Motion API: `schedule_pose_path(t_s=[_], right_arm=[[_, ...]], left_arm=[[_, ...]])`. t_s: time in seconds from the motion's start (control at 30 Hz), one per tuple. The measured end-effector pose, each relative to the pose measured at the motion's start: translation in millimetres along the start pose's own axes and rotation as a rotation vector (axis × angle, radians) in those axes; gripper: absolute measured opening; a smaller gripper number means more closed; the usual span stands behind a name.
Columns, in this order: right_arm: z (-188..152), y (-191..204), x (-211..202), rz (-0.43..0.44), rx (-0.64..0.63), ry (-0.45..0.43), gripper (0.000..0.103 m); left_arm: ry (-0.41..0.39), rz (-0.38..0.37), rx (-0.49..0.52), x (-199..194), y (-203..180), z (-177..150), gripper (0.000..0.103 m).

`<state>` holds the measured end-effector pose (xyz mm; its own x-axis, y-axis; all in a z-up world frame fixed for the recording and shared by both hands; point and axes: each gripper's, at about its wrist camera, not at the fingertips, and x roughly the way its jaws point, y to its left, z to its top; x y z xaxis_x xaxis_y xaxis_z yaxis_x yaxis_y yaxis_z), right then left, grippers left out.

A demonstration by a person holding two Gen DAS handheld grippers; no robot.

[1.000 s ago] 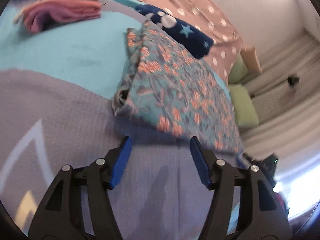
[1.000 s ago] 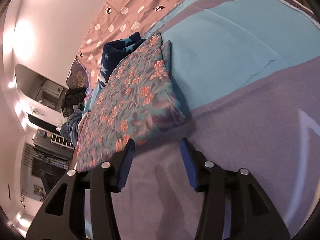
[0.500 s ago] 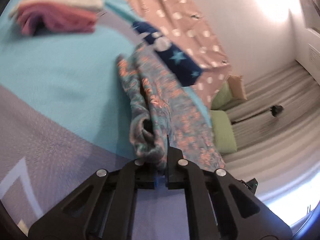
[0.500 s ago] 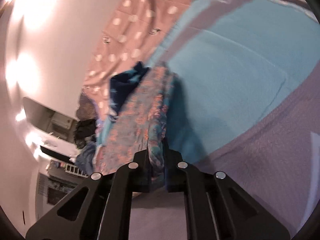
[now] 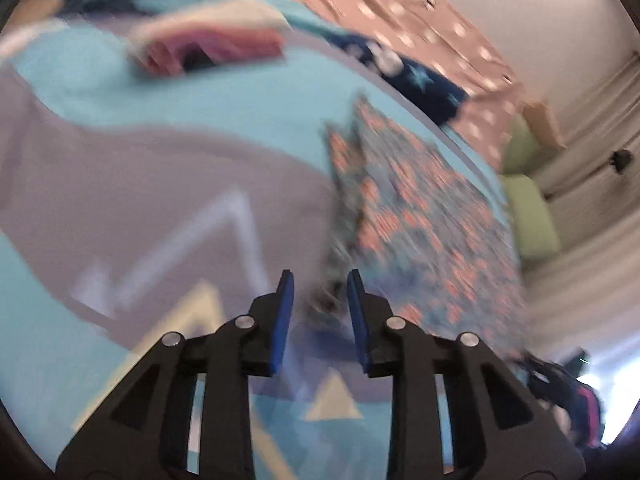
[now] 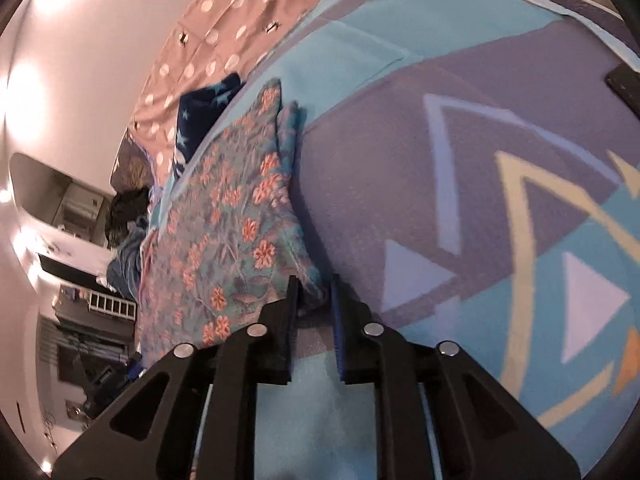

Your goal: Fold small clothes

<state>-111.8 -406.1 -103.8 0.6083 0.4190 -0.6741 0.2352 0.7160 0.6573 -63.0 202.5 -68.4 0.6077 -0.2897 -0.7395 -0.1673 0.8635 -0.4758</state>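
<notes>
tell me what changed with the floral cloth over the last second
Both tools closed on the floral garment edge, dragged it toward the camera across the blanket, and their jaws have just been opening; cloth still sits between them. Pink folded pile and star-print garment stayed put.

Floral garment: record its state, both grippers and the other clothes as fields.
garment: floral garment, folded over, lying on the blanket
left gripper: jaws have just been opening; garment corner between them, apparently not pinched
right gripper: jaws have just been opening; other near corner between them, apparently loose
other clothes: pink folded stack and navy star cloth, farther back
left wrist view: motion-blurred
</notes>
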Motion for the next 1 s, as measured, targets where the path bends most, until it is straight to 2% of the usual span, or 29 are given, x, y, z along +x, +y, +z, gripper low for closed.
schedule_pose_path(t_s=[0.07,0.13,0.23,0.37,0.43,0.53,0.67,0.83,1.0], right_arm=[[4.6,7.5,-8.9,0.001,-0.043,-0.038,0.019],[6.9,13.9,-13.4,0.029,-0.07,-0.061,0.02],[2.7,15.6,-6.7,0.053,-0.078,-0.056,0.02],[-9.1,9.3,-2.0,0.078,-0.082,-0.035,0.02],[-18.1,10.2,-5.4,0.077,-0.124,-0.031,0.02],[-29.9,16.2,-9.2,0.033,-0.237,-0.029,0.027],[-41.1,11.2,-8.3,-0.046,-0.318,-0.024,0.028],[-33.6,-12.6,-11.7,-0.044,-0.235,-0.047,0.028],[-32.3,-19.3,-20.9,-0.05,-0.245,-0.062,0.028]], left_arm=[[-0.068,0.016,0.038,-16.6,-11.2,9.5,0.028],[-0.121,-0.015,0.095,-28.9,-33.3,19.0,0.036],[-0.117,-0.091,0.184,-23.1,-73.8,26.6,0.039],[-0.017,-0.191,0.284,8.4,-130.0,22.6,0.041],[0.056,-0.236,0.358,28.7,-164.4,14.9,0.042],[0.139,-0.278,0.474,46.6,-204.8,-5.6,0.043],[0.248,-0.341,0.637,68.0,-257.2,-44.4,0.046],[0.373,-0.378,0.807,92.8,-309.5,-101.8,0.049],[0.415,-0.37,0.972,109.6,-342.1,-144.5,0.053]])
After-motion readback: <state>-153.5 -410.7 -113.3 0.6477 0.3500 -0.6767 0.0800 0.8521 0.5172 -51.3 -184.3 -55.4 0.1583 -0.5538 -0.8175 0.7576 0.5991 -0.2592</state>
